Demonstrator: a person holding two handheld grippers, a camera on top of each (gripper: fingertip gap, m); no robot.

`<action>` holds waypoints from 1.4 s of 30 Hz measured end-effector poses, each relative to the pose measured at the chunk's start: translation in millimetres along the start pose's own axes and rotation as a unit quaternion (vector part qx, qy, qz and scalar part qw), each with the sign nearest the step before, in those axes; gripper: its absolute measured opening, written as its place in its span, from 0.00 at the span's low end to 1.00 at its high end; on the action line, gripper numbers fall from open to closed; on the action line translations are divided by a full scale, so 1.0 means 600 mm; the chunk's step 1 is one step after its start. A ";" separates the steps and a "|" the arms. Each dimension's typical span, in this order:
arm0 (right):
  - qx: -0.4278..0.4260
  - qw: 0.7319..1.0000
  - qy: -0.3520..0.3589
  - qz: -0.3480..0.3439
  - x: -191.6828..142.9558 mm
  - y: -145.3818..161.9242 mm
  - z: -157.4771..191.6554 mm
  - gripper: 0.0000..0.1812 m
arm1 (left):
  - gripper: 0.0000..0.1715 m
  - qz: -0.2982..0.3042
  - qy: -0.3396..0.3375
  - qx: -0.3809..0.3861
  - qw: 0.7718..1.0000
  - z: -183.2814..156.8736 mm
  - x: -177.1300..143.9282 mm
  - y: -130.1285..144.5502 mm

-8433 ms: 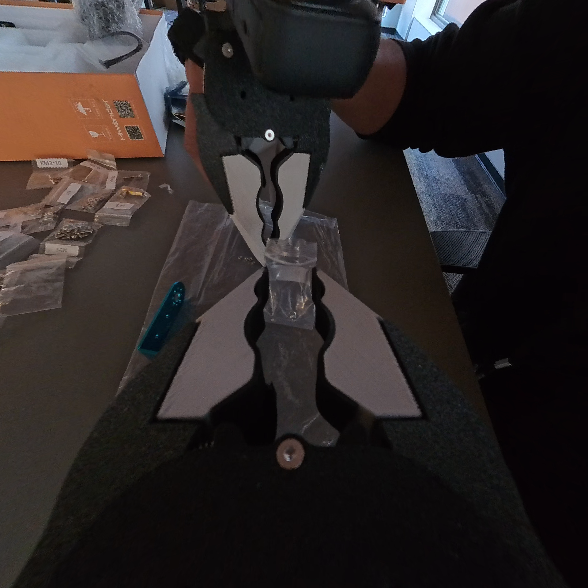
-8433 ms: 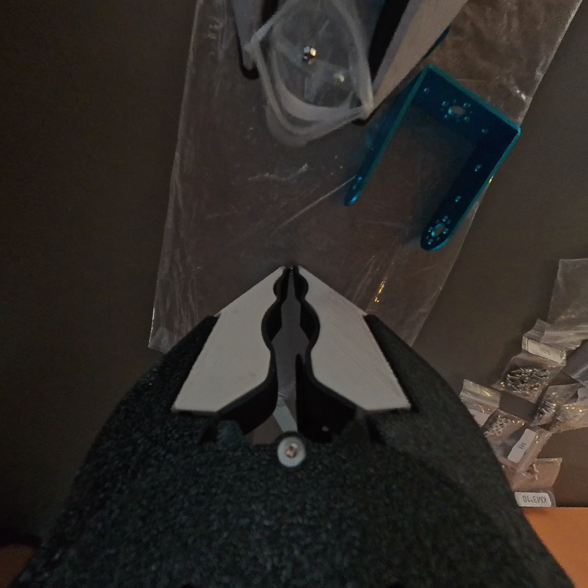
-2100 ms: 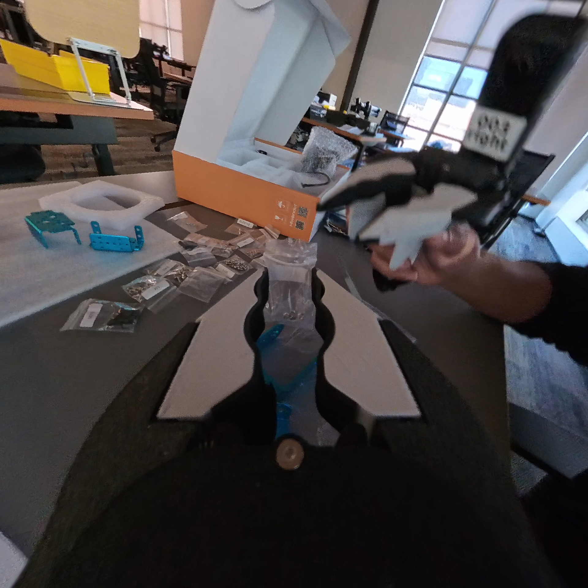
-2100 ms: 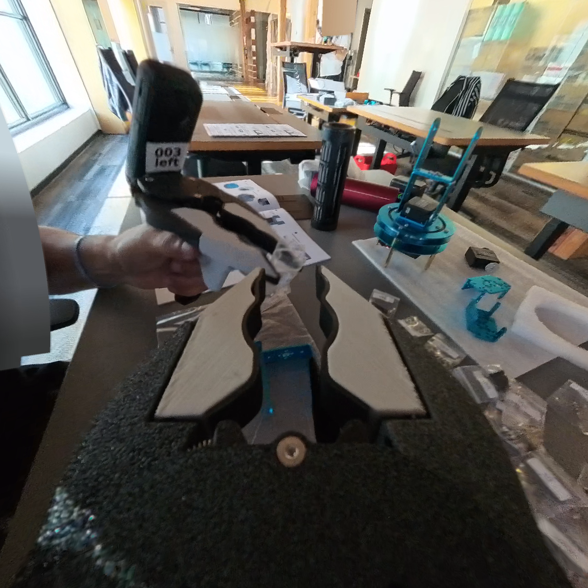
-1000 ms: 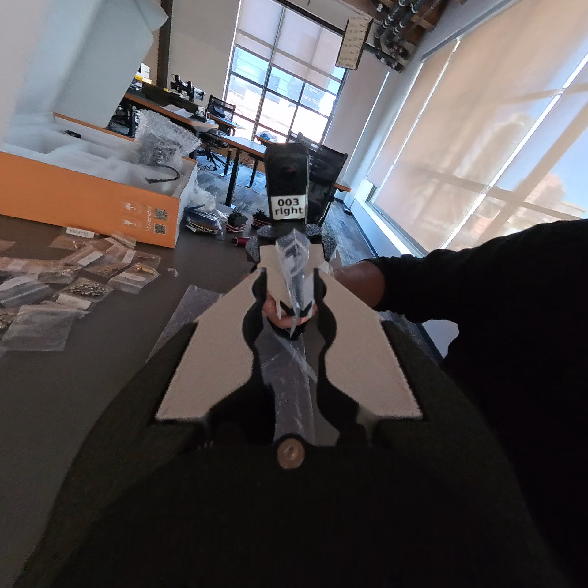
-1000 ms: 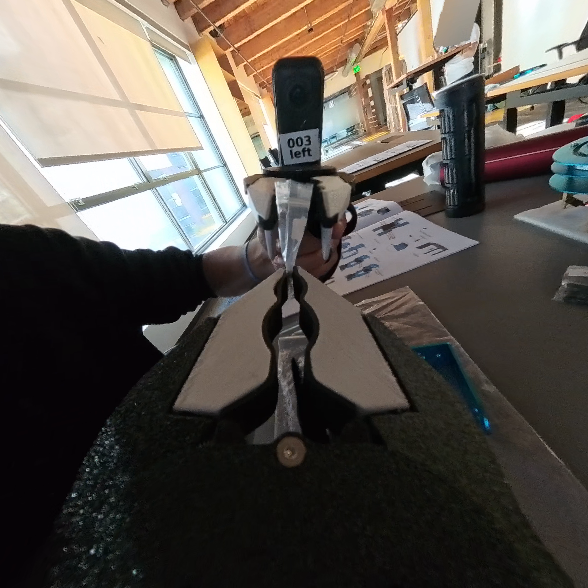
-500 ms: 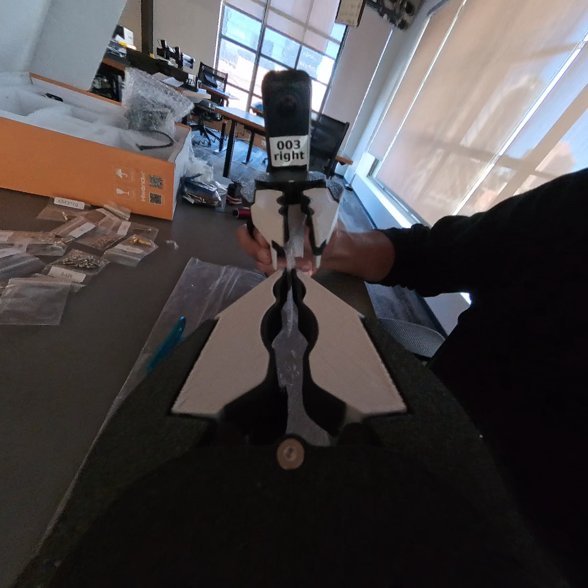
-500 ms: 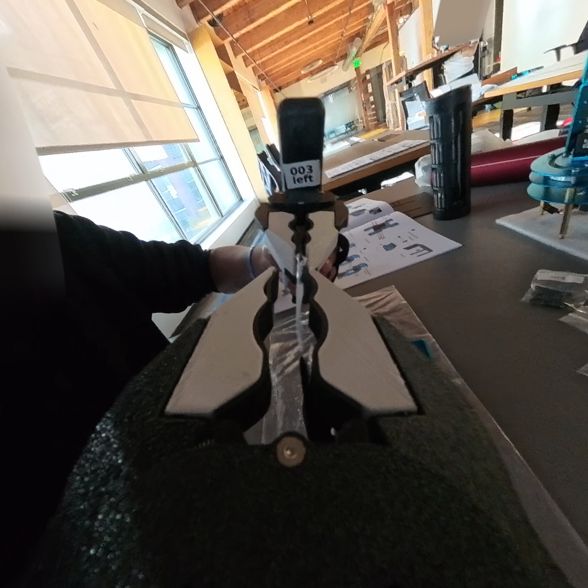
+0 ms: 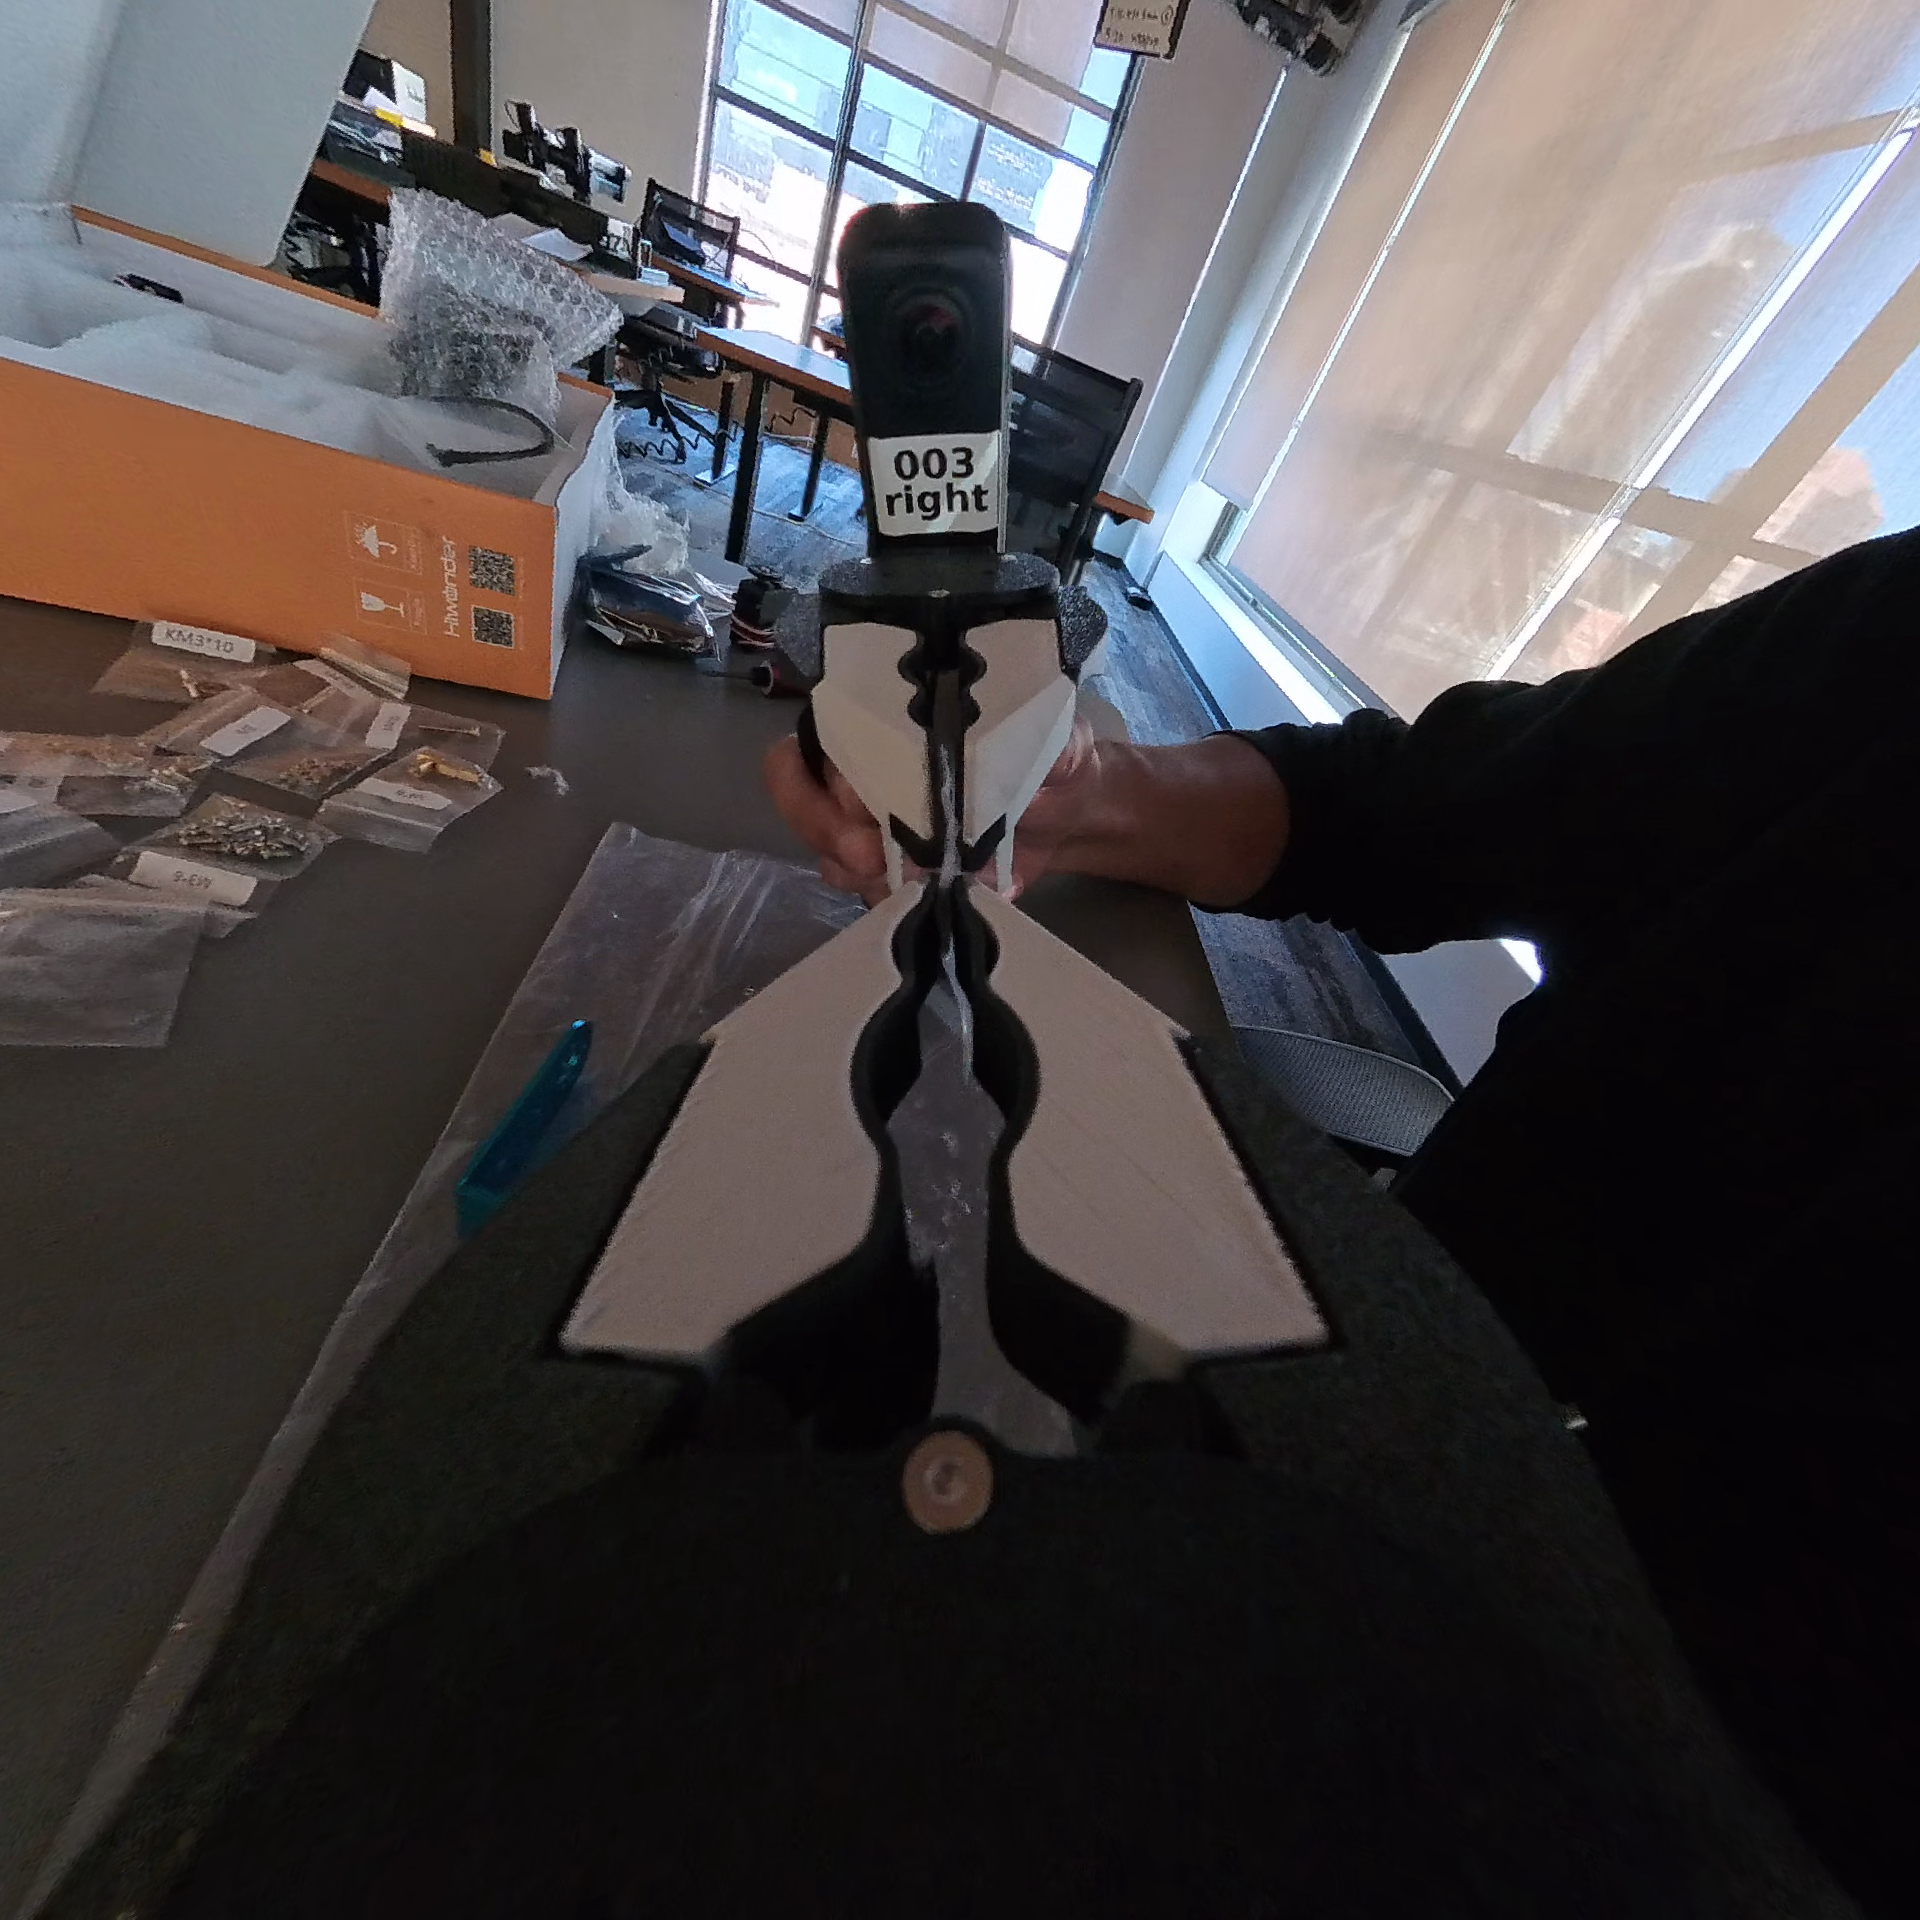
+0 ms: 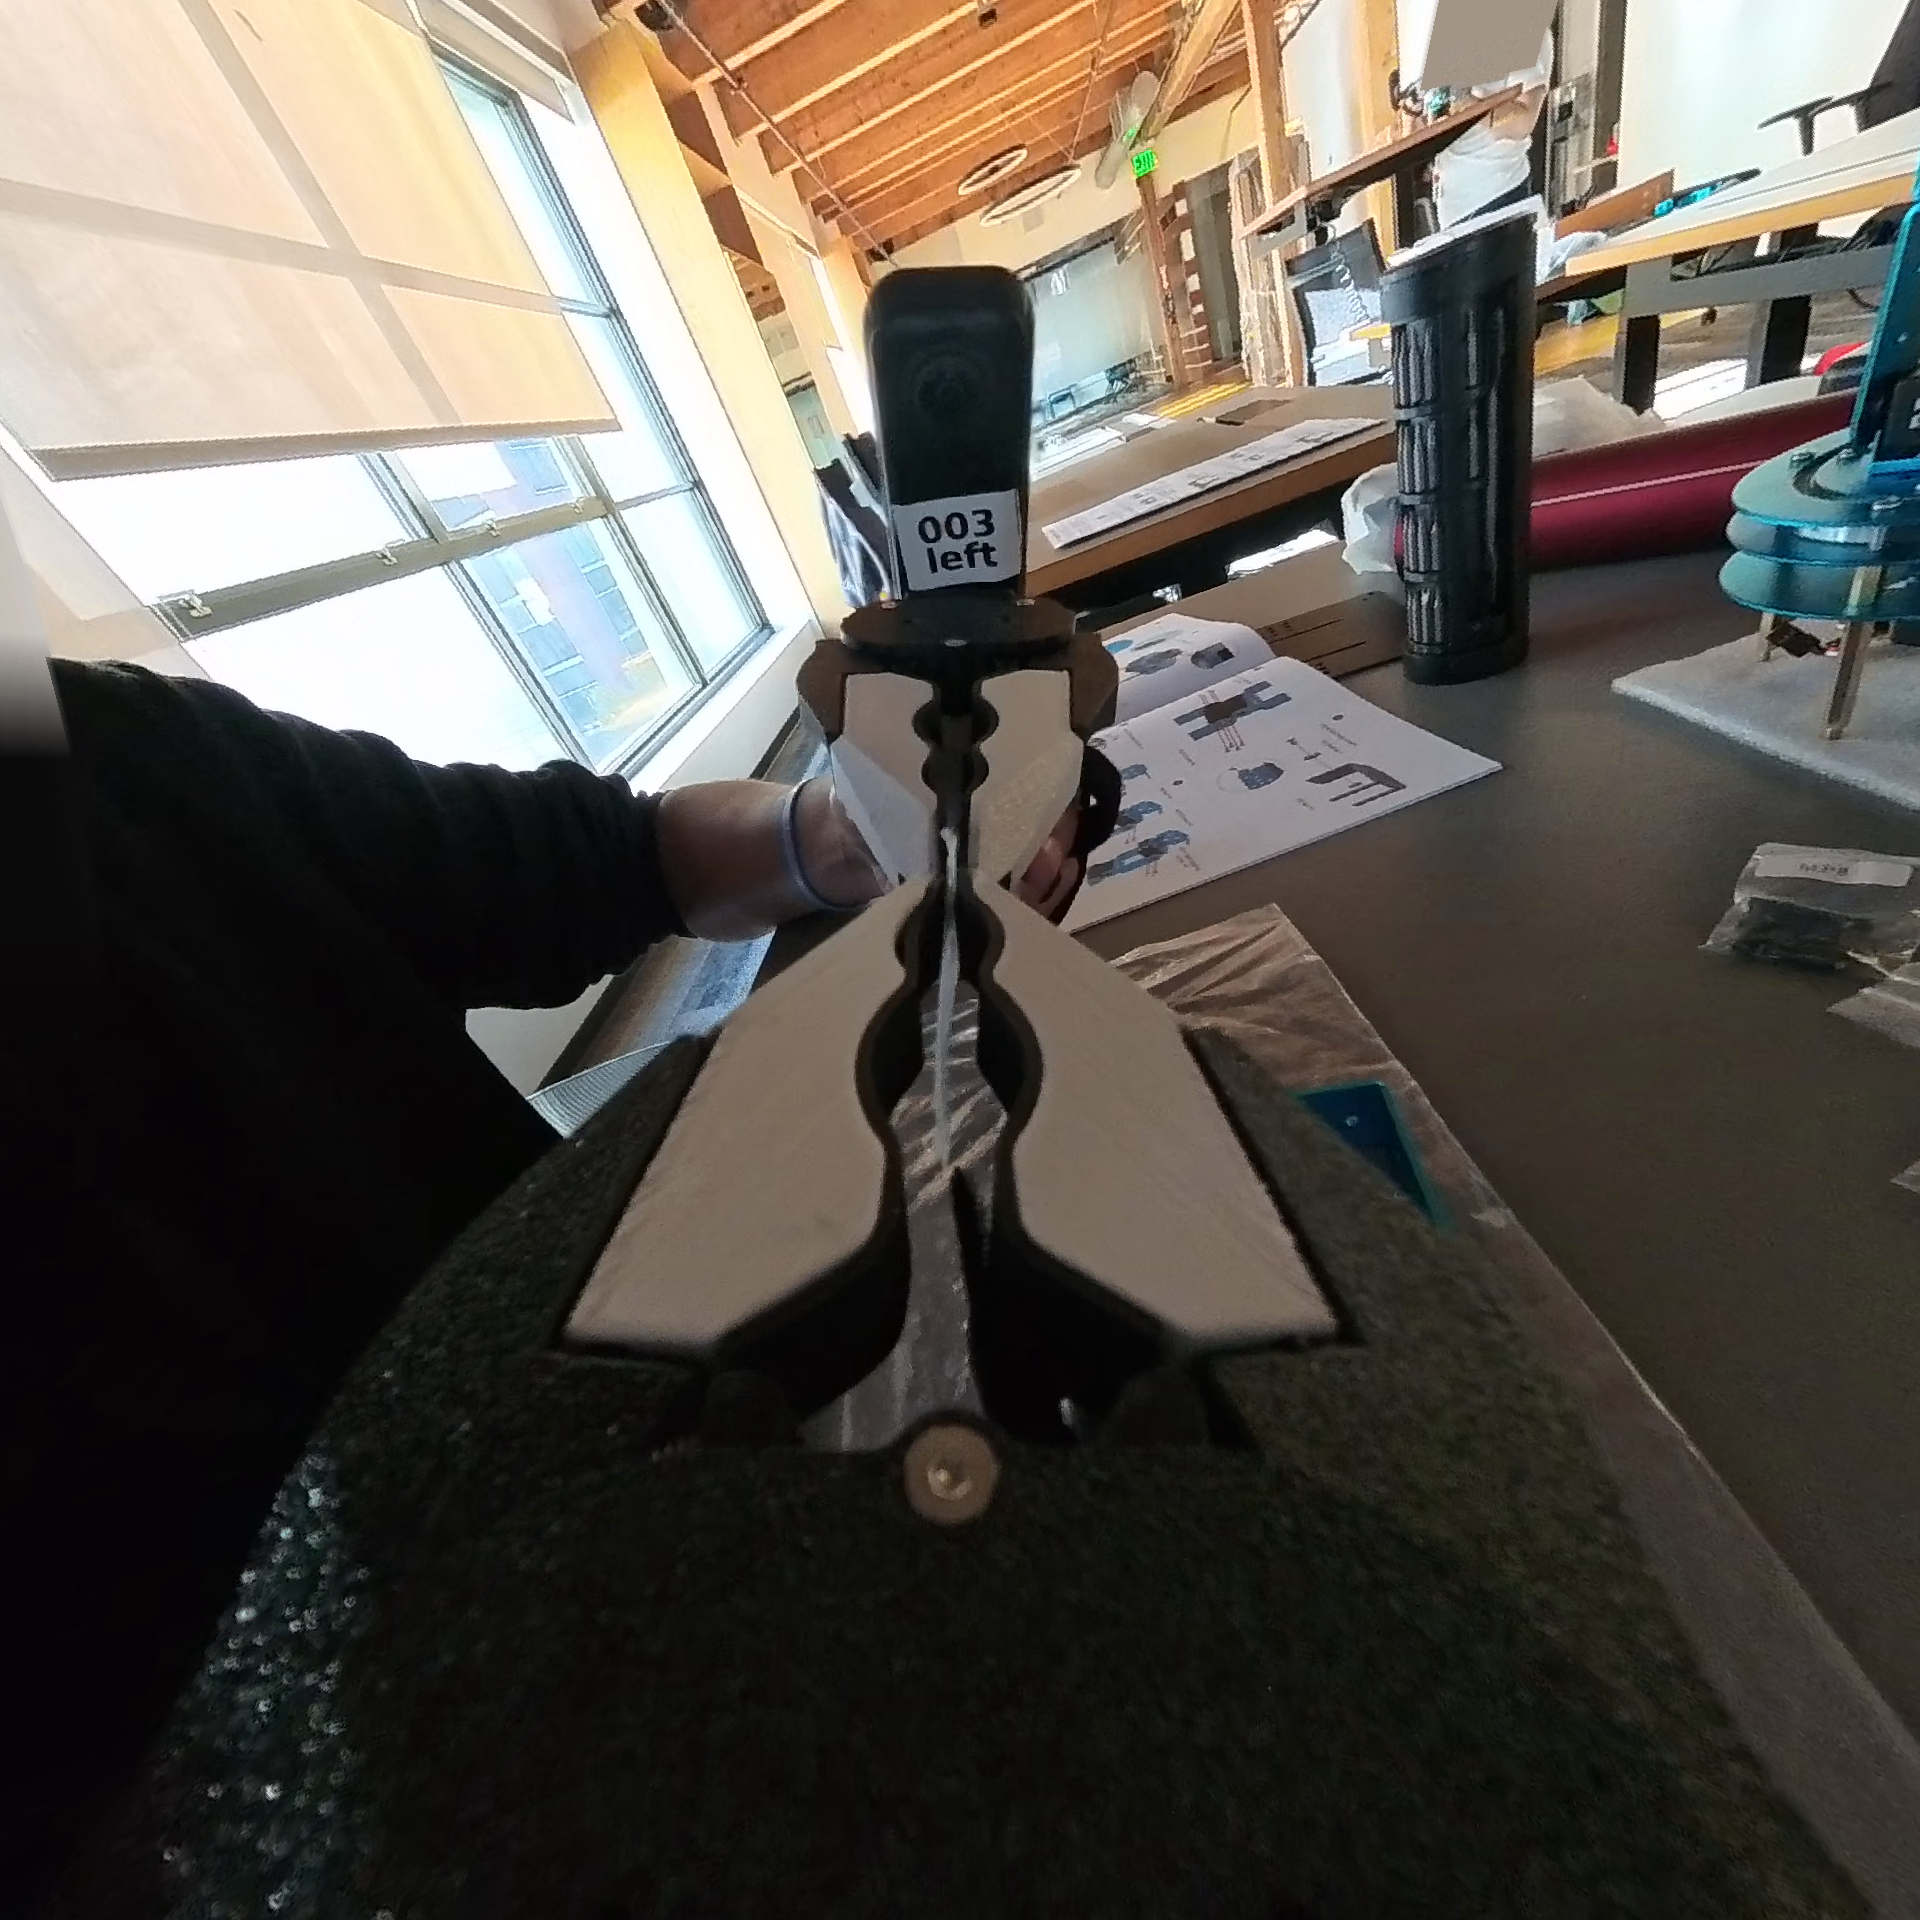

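My left gripper [image 9: 945, 896] is shut on a small clear plastic bag [image 9: 951, 1023] with tiny screws in it, held edge-on above the dark table [image 9: 208, 1299]. My right gripper [image 10: 948, 891] faces it tip to tip and is shut on the same bag [image 10: 943, 1049]. Each gripper shows in the other's view, the right one [image 9: 943, 847] and the left one [image 10: 954, 831], both held in a person's hands. Below them a large clear plastic bag [image 9: 644, 935] lies flat on the table with a blue metal bracket [image 9: 525, 1122] on it. The bracket also shows in the right wrist view [image 10: 1371, 1143].
An open orange box [image 9: 260, 520] with bubble wrap stands at the back left, with several small bags of hardware [image 9: 229, 821] before it. An open booklet [image 10: 1278, 769], a black cylinder [image 10: 1460, 457], a red tube [image 10: 1662, 488] and a blue disc assembly [image 10: 1829, 520] stand beyond.
Both grippers rose from the table and turned to face each other. My left gripper closed on the small bag. My right gripper loosened half a second ago and is shut on it again.
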State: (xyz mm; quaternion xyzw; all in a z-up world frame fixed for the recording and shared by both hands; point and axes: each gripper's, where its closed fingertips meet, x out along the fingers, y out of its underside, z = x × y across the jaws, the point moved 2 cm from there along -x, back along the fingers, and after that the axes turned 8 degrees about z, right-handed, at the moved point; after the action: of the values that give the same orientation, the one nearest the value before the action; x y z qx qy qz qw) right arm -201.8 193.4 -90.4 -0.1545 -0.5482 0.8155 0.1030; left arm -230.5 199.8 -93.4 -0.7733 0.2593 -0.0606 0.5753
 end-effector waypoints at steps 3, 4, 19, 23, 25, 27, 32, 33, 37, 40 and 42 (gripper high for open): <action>-0.002 1.000 0.002 -0.004 -0.002 -0.002 -0.001 0.00 | 0.02 -0.007 -0.010 0.002 1.000 0.002 -0.002 -0.002; -0.005 1.000 -0.001 -0.005 -0.002 -0.002 0.000 0.00 | 0.02 -0.012 -0.008 -0.001 1.000 0.001 -0.003 -0.003; -0.023 1.000 -0.001 0.003 -0.016 -0.007 0.006 0.00 | 0.03 -0.022 -0.033 0.028 0.999 -0.003 -0.001 -0.004; -0.012 1.000 -0.013 0.003 -0.018 -0.009 0.008 0.00 | 0.00 -0.035 -0.026 0.033 0.999 -0.008 0.002 -0.012; -0.014 1.000 -0.010 0.015 -0.020 -0.006 0.006 0.00 | 0.00 -0.027 -0.037 0.047 0.998 -0.008 0.004 -0.009; -0.027 0.999 -0.001 0.018 -0.021 -0.008 0.009 0.00 | 0.00 -0.026 -0.040 0.049 0.998 -0.010 0.003 -0.010; -0.159 0.906 0.365 0.142 -0.127 -0.017 -0.099 0.00 | 0.19 0.045 -0.114 0.041 0.992 0.030 0.000 0.015; -0.170 0.844 0.477 0.178 -0.192 -0.024 -0.130 0.00 | 0.21 0.051 -0.127 0.037 0.990 0.037 -0.008 0.017; -0.088 0.727 0.615 0.294 -0.329 0.022 -0.213 0.00 | 0.15 0.019 -0.120 0.031 0.992 0.031 -0.030 -0.011; -0.070 0.685 0.632 0.354 -0.335 0.074 -0.268 0.00 | 0.15 0.009 -0.115 0.032 0.993 0.024 -0.032 -0.021; -0.050 0.653 0.648 0.389 -0.340 0.103 -0.294 0.00 | 0.15 0.018 -0.125 0.045 0.991 0.025 -0.032 -0.017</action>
State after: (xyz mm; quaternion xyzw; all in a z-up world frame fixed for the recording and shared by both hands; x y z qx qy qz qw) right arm 52.3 253.4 -181.2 -0.8477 -0.2719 0.4448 0.0979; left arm -237.6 223.5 -84.9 -0.7435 0.1968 0.0353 0.6381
